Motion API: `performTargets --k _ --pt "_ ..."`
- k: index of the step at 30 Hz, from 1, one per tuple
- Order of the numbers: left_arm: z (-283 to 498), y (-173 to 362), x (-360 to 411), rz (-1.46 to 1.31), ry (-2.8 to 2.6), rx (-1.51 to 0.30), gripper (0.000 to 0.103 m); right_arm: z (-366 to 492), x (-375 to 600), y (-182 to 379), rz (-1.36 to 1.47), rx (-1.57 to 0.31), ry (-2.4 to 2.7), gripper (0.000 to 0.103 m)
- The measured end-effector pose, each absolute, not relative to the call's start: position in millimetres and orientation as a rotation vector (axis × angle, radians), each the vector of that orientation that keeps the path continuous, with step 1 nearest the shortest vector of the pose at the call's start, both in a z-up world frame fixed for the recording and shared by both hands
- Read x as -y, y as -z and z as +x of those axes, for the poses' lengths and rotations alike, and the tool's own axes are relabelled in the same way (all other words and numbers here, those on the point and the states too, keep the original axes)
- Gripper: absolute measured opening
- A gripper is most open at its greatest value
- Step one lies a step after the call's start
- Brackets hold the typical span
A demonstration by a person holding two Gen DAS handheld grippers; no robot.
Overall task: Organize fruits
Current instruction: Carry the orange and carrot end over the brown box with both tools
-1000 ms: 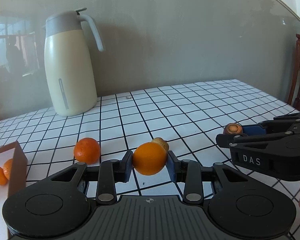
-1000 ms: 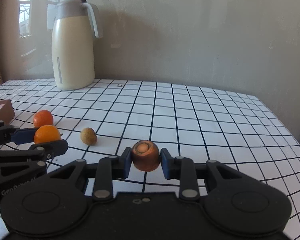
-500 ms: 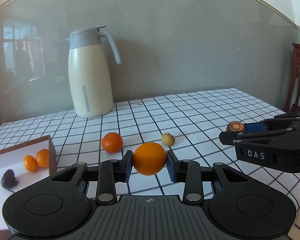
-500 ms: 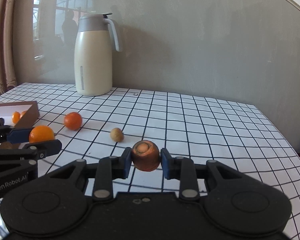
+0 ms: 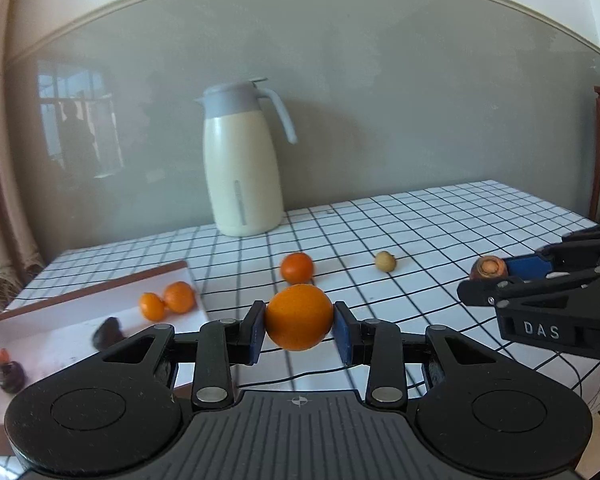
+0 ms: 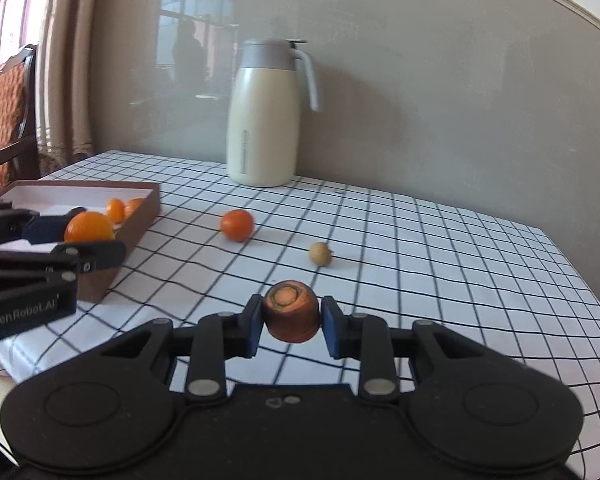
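Observation:
My left gripper point(image 5: 299, 330) is shut on a round orange point(image 5: 299, 316), held above the checked tablecloth just right of the brown box point(image 5: 88, 288). In the right wrist view that orange point(image 6: 89, 227) and left gripper point(image 6: 76, 236) hover at the box point(image 6: 140, 216). My right gripper point(image 6: 290, 324) is shut on a carrot stub point(image 6: 291, 312), cut end facing the camera; the left wrist view shows this carrot stub point(image 5: 488, 267) at far right. A tangerine point(image 5: 297, 267) and a small tan fruit point(image 5: 385, 261) lie loose on the cloth.
The box has a white floor with two small oranges point(image 5: 166, 304) and dark fruits point(image 5: 108, 332) in it. A cream thermos jug point(image 5: 242, 160) stands at the back by the grey wall. A wooden chair point(image 6: 4, 120) stands beyond the table's left end.
Both grippers have pulled back and risen a little with their loads. The jug and loose fruits look farther off, and more of the box has come into view at left.

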State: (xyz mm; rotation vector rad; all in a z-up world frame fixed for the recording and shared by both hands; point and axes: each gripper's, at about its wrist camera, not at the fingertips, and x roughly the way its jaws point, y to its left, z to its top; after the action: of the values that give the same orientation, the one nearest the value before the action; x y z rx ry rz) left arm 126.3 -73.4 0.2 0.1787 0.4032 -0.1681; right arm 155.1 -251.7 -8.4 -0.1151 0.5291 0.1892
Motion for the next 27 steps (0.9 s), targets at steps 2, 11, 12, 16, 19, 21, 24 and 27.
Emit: performTargets --k 2,11,12,16,19,21,24,27 --pt "118 -2 61 0.170 0.149 -0.395 0.036 148 244 7 -0.125 -0.517 -0.217 0.022" --pt "92 -7 21 0.143 0.062 -0.354 0.036 136 200 -2 -0.158 -0.466 -0.368 0.022" --pt "90 -7 17 0.140 0.053 -0.351 0.036 136 195 -3 -0.160 -0.460 -0.384 0.022" --pt "84 -9 0 0.133 0.014 -0.337 0.036 133 173 -10 -0.164 -0.423 -0.444 0.022" --pt "81 -12 -14 0.126 -0.022 -0.330 0.036 132 158 -14 -0.161 -0.387 -0.475 0.022" --pt "79 -12 -25 0.117 -0.049 -0.327 0.036 132 151 -17 -0.161 -0.366 -0.491 0.022" --pt "77 -14 -43 0.103 -0.089 -0.322 0.036 134 138 -20 -0.168 -0.357 -0.513 0.022" --pt "75 -15 -60 0.092 -0.125 -0.319 0.036 136 125 -21 -0.174 -0.356 -0.541 0.022"
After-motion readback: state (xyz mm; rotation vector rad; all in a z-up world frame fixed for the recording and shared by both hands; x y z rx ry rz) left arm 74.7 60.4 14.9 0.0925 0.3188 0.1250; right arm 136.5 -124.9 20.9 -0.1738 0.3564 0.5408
